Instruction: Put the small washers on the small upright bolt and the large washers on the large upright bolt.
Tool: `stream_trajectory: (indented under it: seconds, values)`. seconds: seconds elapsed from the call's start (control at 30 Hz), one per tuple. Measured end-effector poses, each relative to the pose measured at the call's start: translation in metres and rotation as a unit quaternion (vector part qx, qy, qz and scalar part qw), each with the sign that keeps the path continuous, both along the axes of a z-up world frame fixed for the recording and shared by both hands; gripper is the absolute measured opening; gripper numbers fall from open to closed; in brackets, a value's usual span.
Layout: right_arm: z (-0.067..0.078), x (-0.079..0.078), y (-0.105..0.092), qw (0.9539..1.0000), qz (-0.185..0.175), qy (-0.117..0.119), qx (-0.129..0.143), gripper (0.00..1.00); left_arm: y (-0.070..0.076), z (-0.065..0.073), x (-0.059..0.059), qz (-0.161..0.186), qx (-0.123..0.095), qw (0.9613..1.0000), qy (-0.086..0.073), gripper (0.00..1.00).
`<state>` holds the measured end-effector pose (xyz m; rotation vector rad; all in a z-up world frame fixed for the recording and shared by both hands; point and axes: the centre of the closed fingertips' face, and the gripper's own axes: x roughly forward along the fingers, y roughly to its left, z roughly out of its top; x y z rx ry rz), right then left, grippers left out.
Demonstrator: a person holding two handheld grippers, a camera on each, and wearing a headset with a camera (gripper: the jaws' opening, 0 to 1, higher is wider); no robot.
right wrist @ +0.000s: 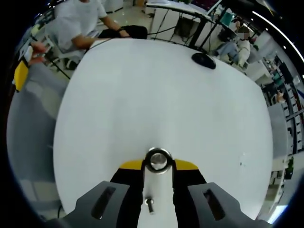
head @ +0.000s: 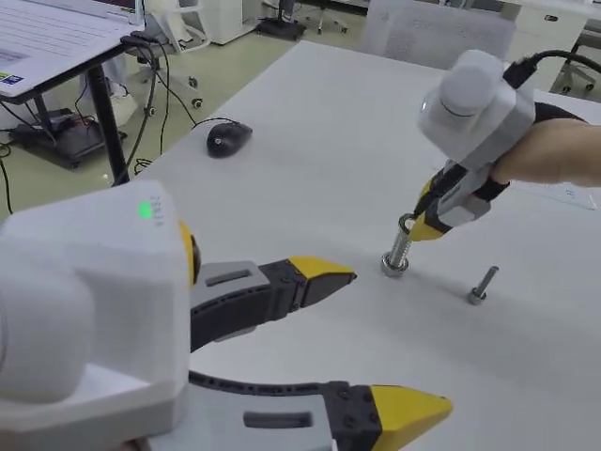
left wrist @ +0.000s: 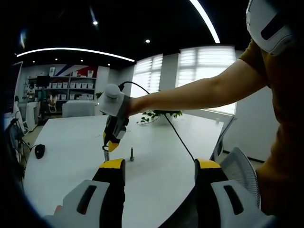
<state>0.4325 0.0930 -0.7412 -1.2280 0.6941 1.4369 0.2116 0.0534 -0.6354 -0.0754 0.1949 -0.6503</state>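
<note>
Right gripper (head: 424, 226) pinched narrow on one washer (right wrist: 158, 160), at top of large bolt (head: 398, 252). Left gripper (head: 399, 340) spread wide, holding nothing. Two upright bolts on table (head: 310, 150); small bolt (head: 482, 286) near.

No legible text, brand, number or sign anywhere.

- Sticker (head: 8, 80) on near corner of laptop (head: 56, 33), head view: print too small to read.
- Marks on sheet (head: 575, 194) at far right, head view: blurred, illegible.
- Fronts of shelf boxes (left wrist: 64, 85), left gripper view: too small to resolve.
</note>
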Motion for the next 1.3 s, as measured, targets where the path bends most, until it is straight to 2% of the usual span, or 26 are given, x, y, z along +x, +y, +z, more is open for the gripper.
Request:
stream_trajectory:
  seconds: [0.07,0.53,0.73,0.77,0.93,0.97,1.17,1.3]
  values:
    - [-0.007,0.003,0.004,1.0000,0.006,-0.002,-0.007,0.22,0.001,0.001,0.000,0.002,0.000,1.0000,-0.001,0.58]
    - [-0.030,0.009,0.001,0.9987,0.020,-0.013,-0.046,0.22,0.008,0.000,0.002,0.008,-0.005,1.0000,0.001,0.58]
    - [-0.049,0.008,-0.001,0.9979,0.019,-0.008,-0.061,0.23,0.010,0.000,0.003,0.010,-0.004,0.9999,0.002,0.58]
    - [-0.056,0.010,0.000,0.9979,0.015,-0.005,-0.063,0.23,0.011,0.000,0.003,0.011,-0.004,0.9999,0.002,0.58]
    - [-0.062,0.012,0.000,0.9982,0.006,0.005,-0.059,0.23,0.013,-0.001,0.003,0.013,-0.003,0.9999,0.005,0.58]
    - [-0.065,0.016,0.002,0.9983,0.003,0.007,-0.058,0.23,0.013,-0.001,0.003,0.013,-0.004,0.9999,0.005,0.58]
    - [-0.065,0.017,0.003,0.9982,0.011,0.010,-0.057,0.24,0.013,-0.002,0.004,0.012,-0.003,0.9999,0.006,0.58]
    - [-0.066,0.016,0.002,0.9987,0.012,0.012,-0.047,0.26,0.013,-0.002,0.005,0.012,-0.001,0.9999,0.006,0.58]
